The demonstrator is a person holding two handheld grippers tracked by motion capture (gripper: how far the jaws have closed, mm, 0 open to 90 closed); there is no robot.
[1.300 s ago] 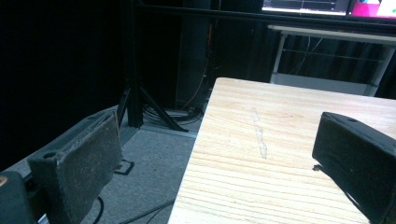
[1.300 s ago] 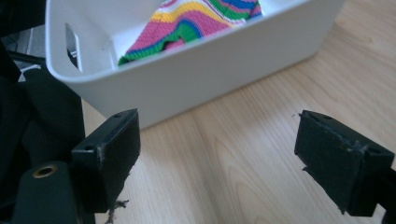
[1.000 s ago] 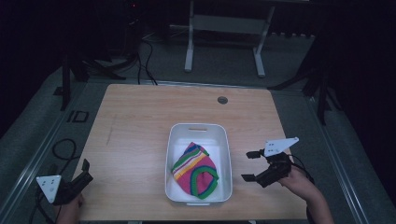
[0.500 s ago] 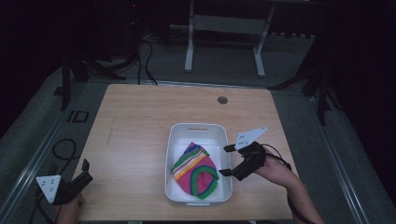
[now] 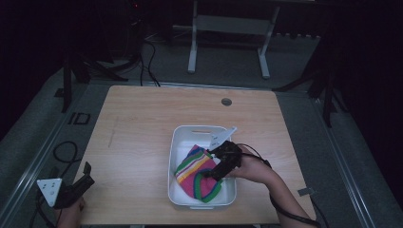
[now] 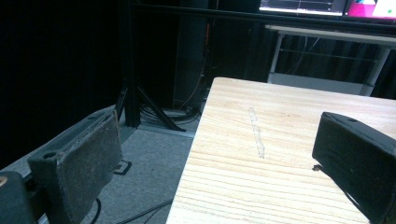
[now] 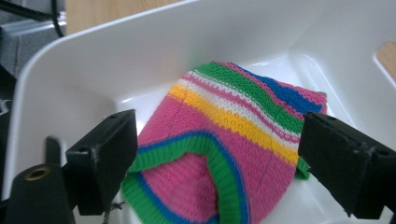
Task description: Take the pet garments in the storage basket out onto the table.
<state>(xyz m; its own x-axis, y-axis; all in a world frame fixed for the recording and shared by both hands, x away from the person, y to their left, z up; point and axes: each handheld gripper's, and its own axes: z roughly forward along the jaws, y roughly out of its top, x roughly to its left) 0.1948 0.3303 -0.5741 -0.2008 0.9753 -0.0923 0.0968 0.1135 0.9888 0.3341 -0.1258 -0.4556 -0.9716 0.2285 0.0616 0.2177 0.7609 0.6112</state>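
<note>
The striped hat (image 7: 224, 140) lies inside the white tub (image 5: 180, 142) on the bench (image 5: 142, 123). The right tool (image 5: 209, 164) hovers over it, jaws apart; the tub's walls surround it. The left tool (image 5: 78, 183), also apart, sits at the bench's near-left corner.

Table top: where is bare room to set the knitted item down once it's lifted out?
The table is bare left of the white bin and beyond it up to the grommet hole. Crowded: the bin, with the striped knit and right gripper.
</note>
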